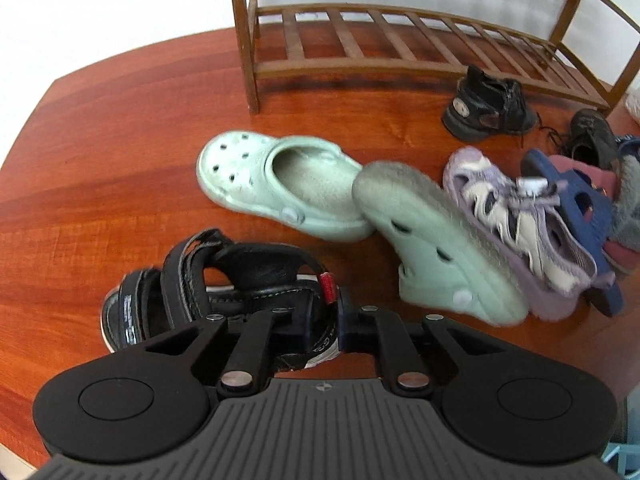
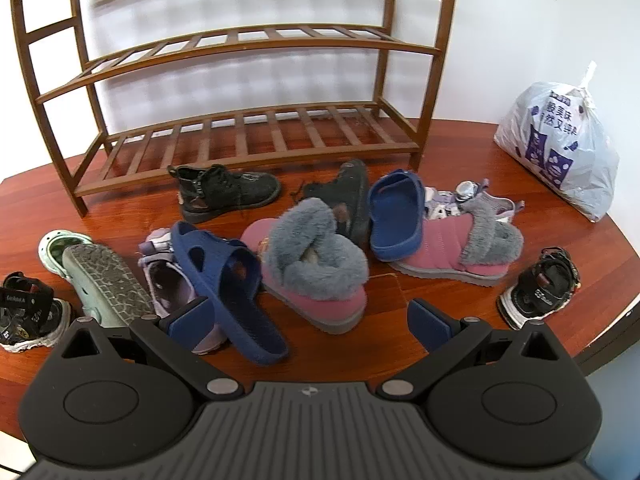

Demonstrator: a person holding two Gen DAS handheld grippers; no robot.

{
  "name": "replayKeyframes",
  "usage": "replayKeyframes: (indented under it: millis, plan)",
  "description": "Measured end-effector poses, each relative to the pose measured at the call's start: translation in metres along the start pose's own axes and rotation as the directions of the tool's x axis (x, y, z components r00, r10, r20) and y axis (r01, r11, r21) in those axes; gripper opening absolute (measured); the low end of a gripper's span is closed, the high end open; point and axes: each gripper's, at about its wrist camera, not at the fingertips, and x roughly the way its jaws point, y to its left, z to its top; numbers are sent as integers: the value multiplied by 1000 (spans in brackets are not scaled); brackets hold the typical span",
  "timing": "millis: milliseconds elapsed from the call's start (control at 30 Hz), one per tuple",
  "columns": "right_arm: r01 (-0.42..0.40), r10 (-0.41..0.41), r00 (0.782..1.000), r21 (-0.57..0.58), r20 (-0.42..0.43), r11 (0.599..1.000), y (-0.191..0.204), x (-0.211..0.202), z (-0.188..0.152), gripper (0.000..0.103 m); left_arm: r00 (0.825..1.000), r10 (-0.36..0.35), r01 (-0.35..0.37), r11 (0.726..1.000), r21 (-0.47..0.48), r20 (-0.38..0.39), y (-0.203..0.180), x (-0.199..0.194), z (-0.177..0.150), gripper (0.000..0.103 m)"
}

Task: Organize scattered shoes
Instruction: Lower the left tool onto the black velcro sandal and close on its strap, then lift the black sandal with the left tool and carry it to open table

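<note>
The left tongs (image 1: pixel 320 320) are clenched on the heel of a black strappy sandal (image 1: pixel 208 288), which sits near the bench's (image 1: pixel 120 120) front-left edge. Just beyond it lie two mint-green clogs: one upright (image 1: pixel 276 184), the other tipped on its side (image 1: pixel 436 248) and leaning against a lavender sandal (image 1: pixel 520 232).

The right tongs (image 2: pixel 308 320) are released, the pads wide apart, over the heap mid-bench: a navy slide (image 2: pixel 228 284) lying across a lavender sandal, a pink fur-trimmed boot (image 2: pixel 316 272) beside it, a second navy slide (image 2: pixel 394 216) and a second pink boot (image 2: pixel 452 248). A black ankle boot (image 2: pixel 224 192) stands before the wooden shoe rack (image 2: pixel 248 148) at the back edge. Another black sandal (image 2: pixel 540 288) lies near the right edge, a white plastic bag (image 2: pixel 560 140) at the back-right corner.
</note>
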Motion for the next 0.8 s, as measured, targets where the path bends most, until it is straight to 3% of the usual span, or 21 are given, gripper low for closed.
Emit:
replayKeyframes:
  millis: [233, 467, 800]
  plan:
    - [-71, 70, 997, -39, -6, 997, 28, 6, 2, 103, 994, -86, 87, 996, 18, -62, 23, -22, -26, 13]
    - [-151, 150, 988, -72, -24, 986, 61, 13, 0, 103, 987, -124, 132, 988, 77, -104, 46, -41, -53, 14]
    - [-209, 205, 978, -131, -47, 969, 101, 22, -4, 103, 984, -107, 124, 986, 115, -144, 89, -58, -80, 16]
